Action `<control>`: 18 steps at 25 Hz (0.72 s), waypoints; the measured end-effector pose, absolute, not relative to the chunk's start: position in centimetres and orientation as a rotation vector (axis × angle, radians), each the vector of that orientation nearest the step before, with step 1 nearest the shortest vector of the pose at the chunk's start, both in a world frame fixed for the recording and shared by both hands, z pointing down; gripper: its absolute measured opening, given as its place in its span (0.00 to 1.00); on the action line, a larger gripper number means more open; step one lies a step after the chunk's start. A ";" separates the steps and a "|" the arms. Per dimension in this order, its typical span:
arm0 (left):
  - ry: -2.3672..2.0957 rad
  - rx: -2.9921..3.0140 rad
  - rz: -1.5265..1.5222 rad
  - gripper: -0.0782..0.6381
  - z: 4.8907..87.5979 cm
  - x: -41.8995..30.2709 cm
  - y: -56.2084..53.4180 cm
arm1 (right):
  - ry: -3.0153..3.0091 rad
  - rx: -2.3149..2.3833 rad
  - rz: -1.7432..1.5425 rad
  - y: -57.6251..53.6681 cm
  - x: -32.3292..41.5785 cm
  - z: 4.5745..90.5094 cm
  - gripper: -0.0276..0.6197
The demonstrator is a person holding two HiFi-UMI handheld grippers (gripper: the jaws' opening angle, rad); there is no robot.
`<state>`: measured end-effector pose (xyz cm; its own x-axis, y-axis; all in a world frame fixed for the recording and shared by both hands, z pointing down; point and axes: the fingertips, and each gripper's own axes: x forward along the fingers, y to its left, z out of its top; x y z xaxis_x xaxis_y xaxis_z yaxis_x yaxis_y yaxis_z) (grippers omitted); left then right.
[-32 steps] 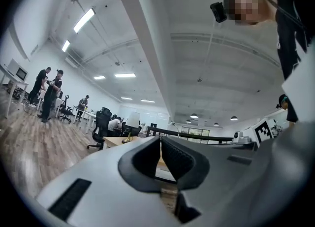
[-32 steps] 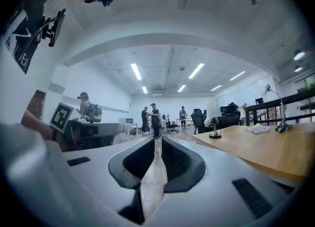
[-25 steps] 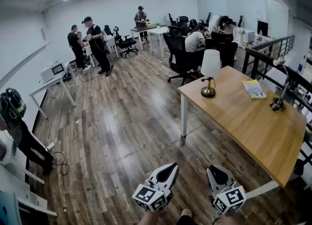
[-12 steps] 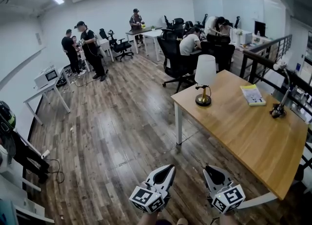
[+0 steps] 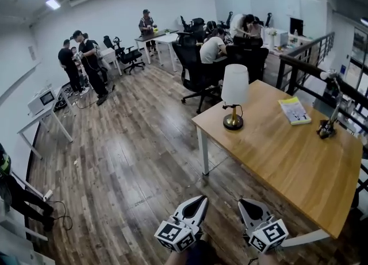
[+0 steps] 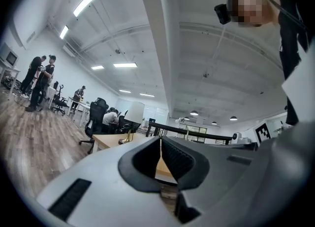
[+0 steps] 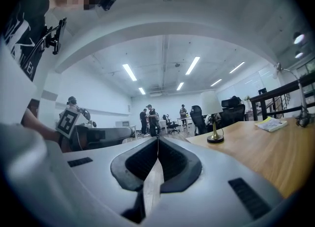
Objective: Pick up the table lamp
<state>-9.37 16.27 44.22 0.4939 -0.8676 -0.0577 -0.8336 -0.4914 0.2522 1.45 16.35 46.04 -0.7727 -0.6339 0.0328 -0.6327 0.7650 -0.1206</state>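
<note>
A table lamp (image 5: 234,96) with a white shade and a round brass base stands near the far left corner of a wooden table (image 5: 287,149). It shows small in the left gripper view (image 6: 132,122) and in the right gripper view (image 7: 213,117). My left gripper (image 5: 199,200) and right gripper (image 5: 241,204) hang side by side at the bottom of the head view, over the floor and well short of the lamp. Both point level toward the table. The jaws of each are shut with nothing between them.
A yellow-green book (image 5: 295,110) and a black desk lamp (image 5: 330,121) sit at the table's far right. Black office chairs (image 5: 193,74) stand behind the table. Several people (image 5: 80,62) stand or sit at desks at the back. A black railing (image 5: 310,68) runs along the right.
The table and lamp have drawn nearer and shifted left in the head view as both grippers moved forward. The right gripper's jaws have closed.
</note>
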 end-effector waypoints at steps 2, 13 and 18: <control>-1.437 2.573 -0.271 0.13 43.7 -9.6 13.8 | 2.938 -1.081 -0.193 14.3 0.8 45.7 0.10; -1.298 2.630 -0.282 0.13 42.9 -11.6 2.3 | 2.922 -1.210 -0.192 4.2 -2.3 46.0 0.10; -1.260 2.632 -0.278 0.13 43.0 -13.1 -1.6 | 2.897 -1.246 -0.222 0.5 -3.9 46.3 0.10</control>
